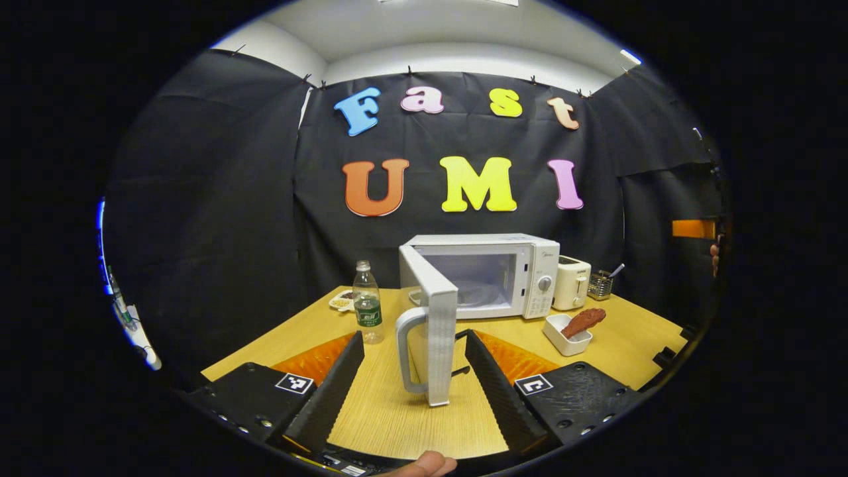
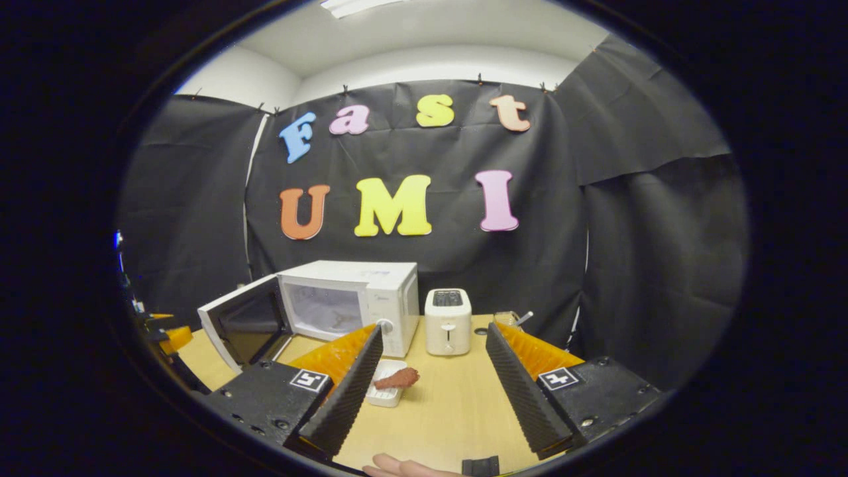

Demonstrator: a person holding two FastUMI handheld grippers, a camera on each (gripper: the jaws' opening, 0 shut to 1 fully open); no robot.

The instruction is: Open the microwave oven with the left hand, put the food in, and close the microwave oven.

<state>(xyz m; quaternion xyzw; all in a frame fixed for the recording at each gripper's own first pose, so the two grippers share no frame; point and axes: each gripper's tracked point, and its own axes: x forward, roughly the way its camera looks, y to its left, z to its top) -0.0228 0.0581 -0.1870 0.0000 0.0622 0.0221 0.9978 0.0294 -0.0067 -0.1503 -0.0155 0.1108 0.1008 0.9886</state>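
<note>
The white microwave [image 1: 530, 265] stands at the back of the wooden table with its door [image 1: 434, 318] swung wide open toward me. The door's grey handle [image 1: 405, 351] lies between the fingers of my left gripper [image 1: 414, 371], which is open and not touching it. A brown piece of food [image 1: 584, 320] rests in a small white dish [image 1: 565, 334] to the right of the microwave. In the right gripper view the microwave [image 2: 371, 298], its open door [image 2: 245, 321] and the food [image 2: 397, 379] in its dish [image 2: 387, 391] lie ahead; my right gripper [image 2: 434, 381] is open and empty.
A water bottle [image 1: 367, 303] and a small plate of snacks [image 1: 342, 301] stand left of the door. A white toaster [image 1: 571, 283] and a wire holder with utensils [image 1: 599, 285] sit right of the microwave. The toaster [image 2: 448, 321] faces the right gripper.
</note>
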